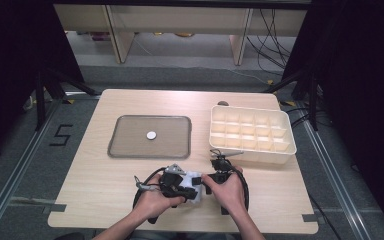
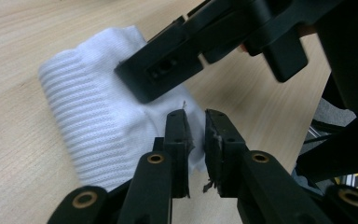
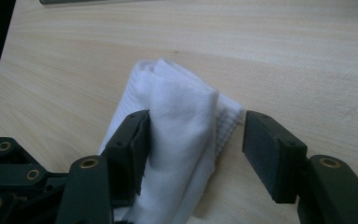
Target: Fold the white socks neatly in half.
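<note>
A folded white ribbed cloth (image 1: 195, 178) lies on the wooden table near its front edge, between the person's two hands. My left gripper (image 1: 186, 188) comes at it from the left. In the left gripper view its jaws (image 2: 196, 133) stand a narrow gap apart over a corner of the cloth (image 2: 93, 121), and the pads do not press on it. My right gripper (image 1: 207, 181) is open wide around the cloth (image 3: 177, 116): the left pad (image 3: 135, 140) rests against the fold, the right pad (image 3: 261, 149) is clear of it. One of its black jaws also lies over the cloth in the left gripper view.
A grey tray (image 1: 130, 150) with a small white disc (image 1: 151, 135) sits at the table's middle left. A cream box (image 1: 286, 148) with several compartments stands at the right. Black cables loop around both hands.
</note>
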### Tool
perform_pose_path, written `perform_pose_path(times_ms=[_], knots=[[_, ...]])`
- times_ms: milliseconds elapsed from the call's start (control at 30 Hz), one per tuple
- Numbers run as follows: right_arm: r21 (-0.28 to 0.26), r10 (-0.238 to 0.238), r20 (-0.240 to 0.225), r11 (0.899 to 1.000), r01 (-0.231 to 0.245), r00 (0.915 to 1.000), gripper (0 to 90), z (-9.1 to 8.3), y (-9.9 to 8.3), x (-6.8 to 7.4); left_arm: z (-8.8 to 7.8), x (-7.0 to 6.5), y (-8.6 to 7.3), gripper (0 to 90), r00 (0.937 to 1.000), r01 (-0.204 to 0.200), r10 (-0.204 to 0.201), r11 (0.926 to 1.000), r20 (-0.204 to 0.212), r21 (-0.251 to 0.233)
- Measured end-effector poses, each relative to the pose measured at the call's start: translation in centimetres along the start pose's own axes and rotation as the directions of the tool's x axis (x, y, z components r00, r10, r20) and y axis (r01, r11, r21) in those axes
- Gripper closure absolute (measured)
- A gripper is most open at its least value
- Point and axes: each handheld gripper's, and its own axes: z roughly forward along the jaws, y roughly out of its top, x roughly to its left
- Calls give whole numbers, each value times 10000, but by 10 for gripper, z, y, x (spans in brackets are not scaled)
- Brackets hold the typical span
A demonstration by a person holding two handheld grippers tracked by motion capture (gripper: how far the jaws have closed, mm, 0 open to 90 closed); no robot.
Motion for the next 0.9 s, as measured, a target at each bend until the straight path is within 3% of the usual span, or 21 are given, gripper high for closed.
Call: perform_pose_path(times_ms=[67, 100, 133, 167, 200, 233, 267, 333, 367, 400, 500, 533, 567, 633, 667, 700, 733, 833, 900], knots=[[242, 293, 258, 9993, -299, 9992, 421, 1, 1, 2, 0, 0, 0, 775, 10000, -32, 32, 10000, -16, 16], [-44, -49, 208, 10000, 50, 9998, 427, 3, 1, 1, 0, 0, 0, 773, 10000, -18, 18, 10000, 0, 10], [119, 107, 228, 9999, -110, 9997, 433, 2, 2, 3, -1, 0, 1, 770, 10000, -35, 35, 10000, 5, 21], [68, -67, 188, 10000, 66, 9998, 435, 3, 3, 2, -1, 0, 1, 766, 9999, -108, 108, 9999, -2, 3], [183, 314, 144, 9993, -317, 9994, 439, 3, 3, 5, -2, -1, 1, 759, 10000, -100, 100, 9999, 3, 21], [321, 204, 376, 9992, -216, 9991, 440, 3, 3, 4, -2, -2, 1, 753, 9999, -118, 118, 9999, -96, -37], [544, 478, 338, 9973, -496, 9983, 441, 3, 4, 4, -4, -2, 1, 745, 9999, -144, 144, 9999, 6, -3], [322, -4, 115, 9995, 0, 9999, 458, 5, 4, 2, -8, -2, 0, 721, 9998, -207, 207, 9998, 65, -49], [369, -137, 215, 9992, 129, 9997, 465, 5, 5, 3, -10, -4, 0, 712, 9998, -133, 134, 9998, 114, -126], [494, 293, 485, 9983, -317, 9984, 469, 4, 5, 6, -14, -4, -1, 705, 9998, -185, 187, 9997, 122, -140], [390, -192, 334, 9991, 179, 9993, 485, 6, 7, 4, -24, -4, -4, 688, 9997, -52, 57, 9997, 228, -244], [574, 182, 602, 9981, -216, 9980, 486, 5, 7, 7, -27, -3, -4, 681, 9998, -67, 72, 9995, 165, -300], [615, -152, 443, 9980, 125, 9989, 489, 6, 7, 4, -31, -2, -5, 676, 9998, -22, 28, 9993, 174, -373], [766, 313, 490, 9965, -350, 9983, 495, 6, 7, 6, -38, 1, -5, 670, 9999, 68, -62, 9986, 119, -526], [553, -40, 320, 9985, 23, 9995, 499, 8, 7, 4, -41, 2, -6, 669, 9999, 86, -79, 9981, 112, -611], [700, -115, 383, 9975, 88, 9992, 500, 7, 7, 4, -43, 4, -6, 668, 9999, 119, -112, 9976, 103, -688], [897, 83, 548, 9959, -132, 9985, 506, 6, 8, 5, -46, 6, -6, 666, 9998, 184, -184, 9970, 3, -750], [697, 48, 589, 9975, -89, 9983, 517, 9, 8, 8, -50, 10, -6, 664, 9993, 352, -363, 9947, -101, -969], [611, -504, 250, 9969, 488, 9984, 522, 12, 10, 4, -52, 13, -7, 664, 9991, 377, -393, 9945, -142, -976]])
